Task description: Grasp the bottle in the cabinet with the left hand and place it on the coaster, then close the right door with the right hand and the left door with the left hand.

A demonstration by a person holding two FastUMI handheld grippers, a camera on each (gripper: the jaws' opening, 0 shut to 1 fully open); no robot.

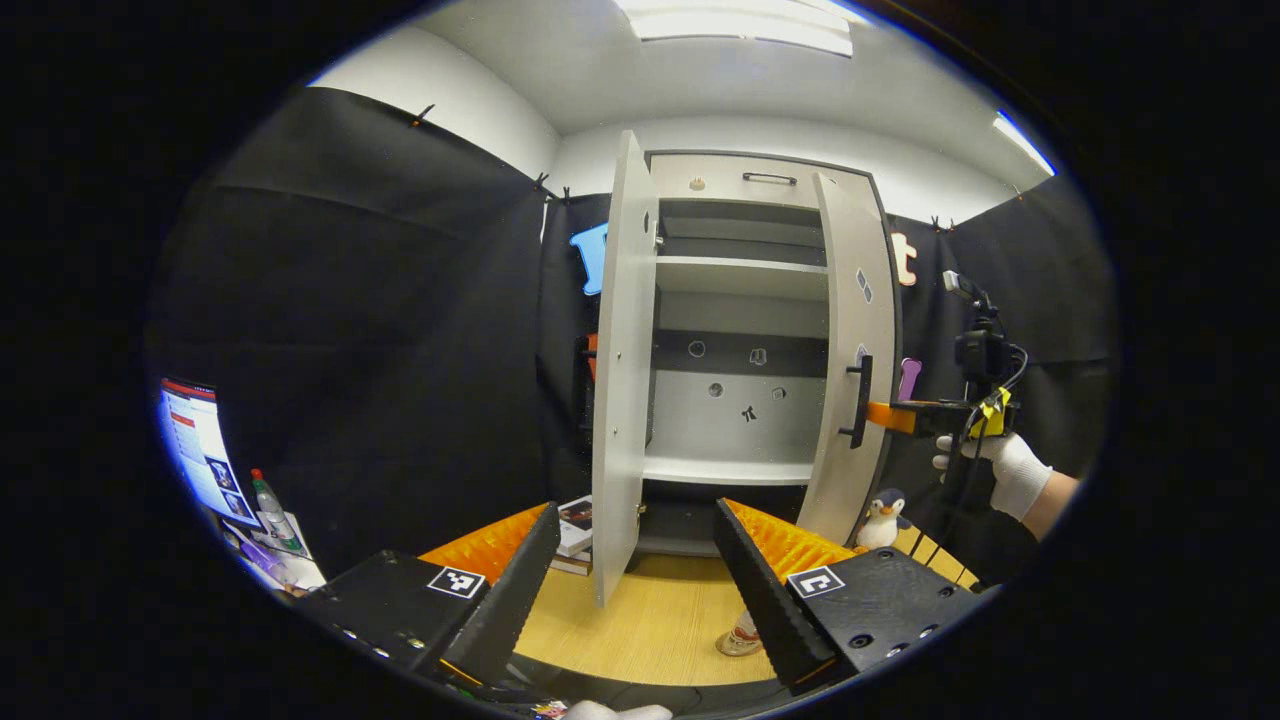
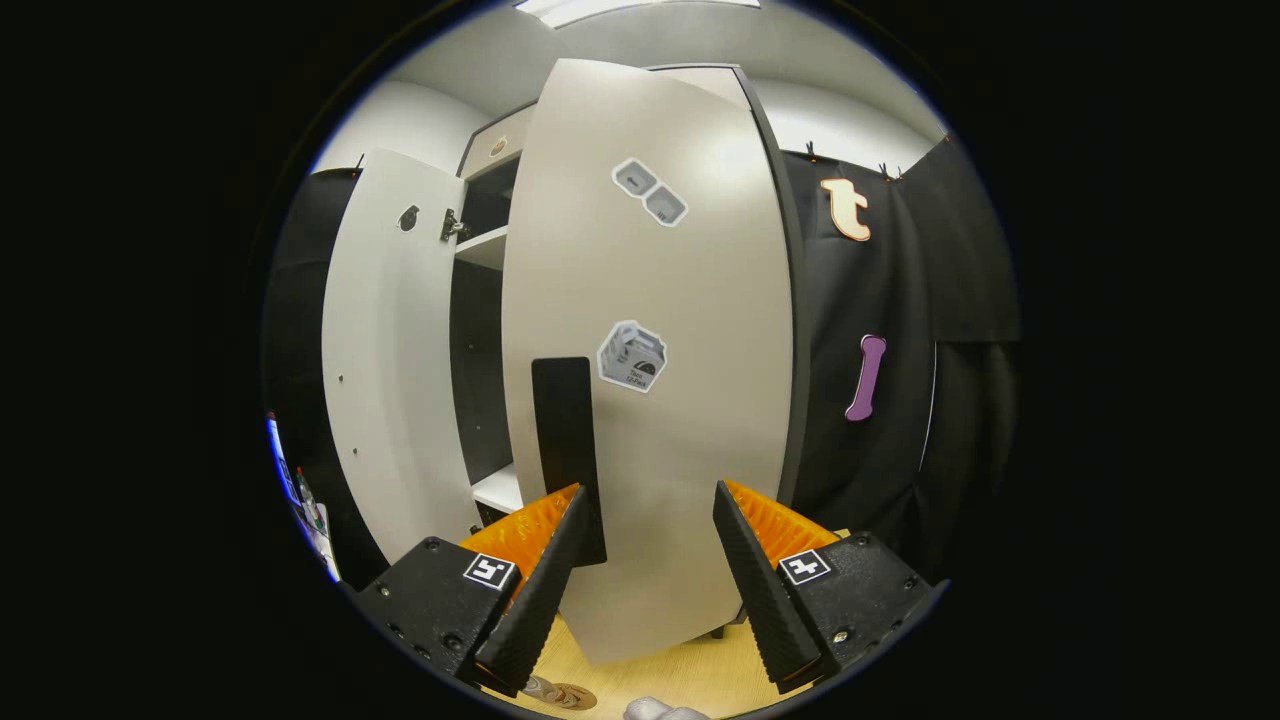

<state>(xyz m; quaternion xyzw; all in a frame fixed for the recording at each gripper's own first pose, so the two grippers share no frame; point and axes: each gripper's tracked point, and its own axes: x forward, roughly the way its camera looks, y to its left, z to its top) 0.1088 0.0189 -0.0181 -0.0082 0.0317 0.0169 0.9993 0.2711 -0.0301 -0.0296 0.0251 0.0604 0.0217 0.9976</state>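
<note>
The pale cabinet [image 1: 745, 300] stands at the back of the wooden table [image 1: 660, 610], and its shelves look bare. Its left door [image 1: 620, 370] swings wide open. The right door [image 2: 650, 400] is partly open, and its black handle [image 2: 565, 450] is just beyond the left finger of my right gripper [image 2: 645, 560], which is open and close to the door's face. From farther off, the right gripper [image 1: 890, 415] points at that handle [image 1: 858, 400]. My left gripper [image 1: 640, 580] hangs open over the table. The bottle's base [image 1: 738, 635] shows beside its right finger. A brown coaster [image 2: 568, 696] lies below.
A toy penguin [image 1: 882, 518] stands right of the cabinet, and books [image 1: 575, 530] lie behind the left door. A screen [image 1: 195, 450] and another bottle [image 1: 270, 510] are at the far left. A gloved hand [image 1: 1010, 470] holds the right gripper.
</note>
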